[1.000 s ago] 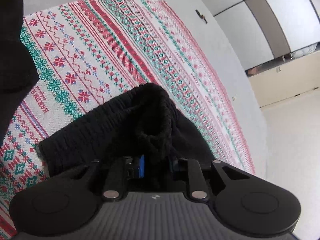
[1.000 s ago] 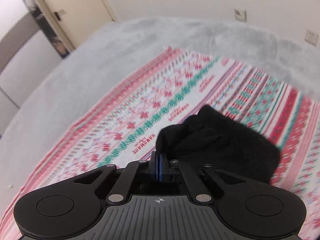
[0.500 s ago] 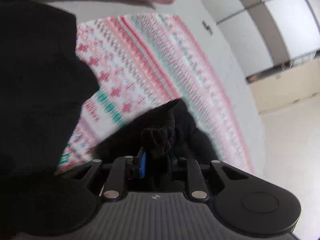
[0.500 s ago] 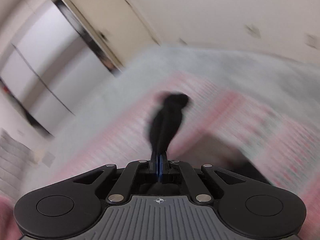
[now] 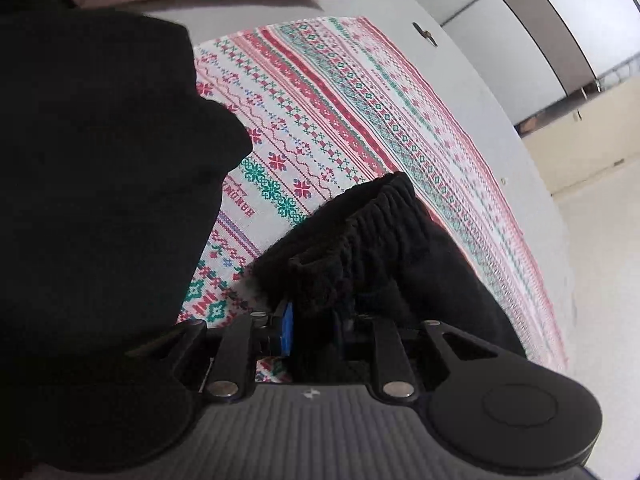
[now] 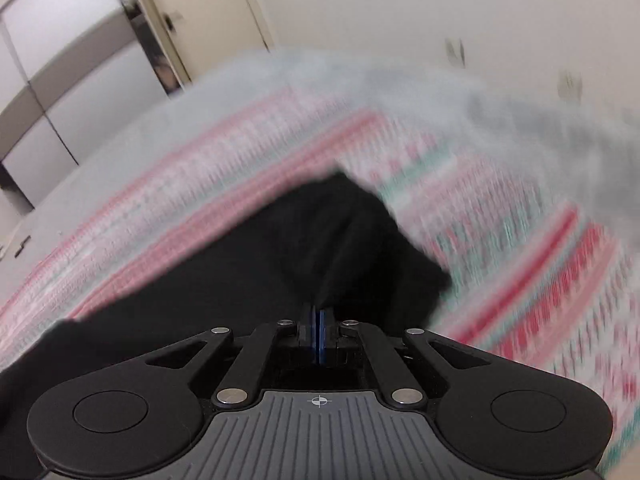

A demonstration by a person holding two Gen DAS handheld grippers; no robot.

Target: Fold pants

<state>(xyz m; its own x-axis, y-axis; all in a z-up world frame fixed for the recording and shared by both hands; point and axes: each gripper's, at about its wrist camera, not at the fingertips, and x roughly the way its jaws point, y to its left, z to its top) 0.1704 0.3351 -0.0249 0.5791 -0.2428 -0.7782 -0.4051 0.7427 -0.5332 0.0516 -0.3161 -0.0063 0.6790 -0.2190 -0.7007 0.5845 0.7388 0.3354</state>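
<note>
The left tongs point(image 5: 314, 320) are closed on a bunched piece of the gathered elastic waistband of the black pants point(image 5: 372, 248), which hang partly lifted over the patterned cloth point(image 5: 320, 92) spread on the grey bed point(image 5: 472, 92). The right tongs point(image 6: 319, 334), blue pads pressed together, pinch another part of the same dark fabric, the view streaked by motion. This looks like the carry-over stage of a fold; next, both grips should lower together so the layers land flat and edges align.
</note>
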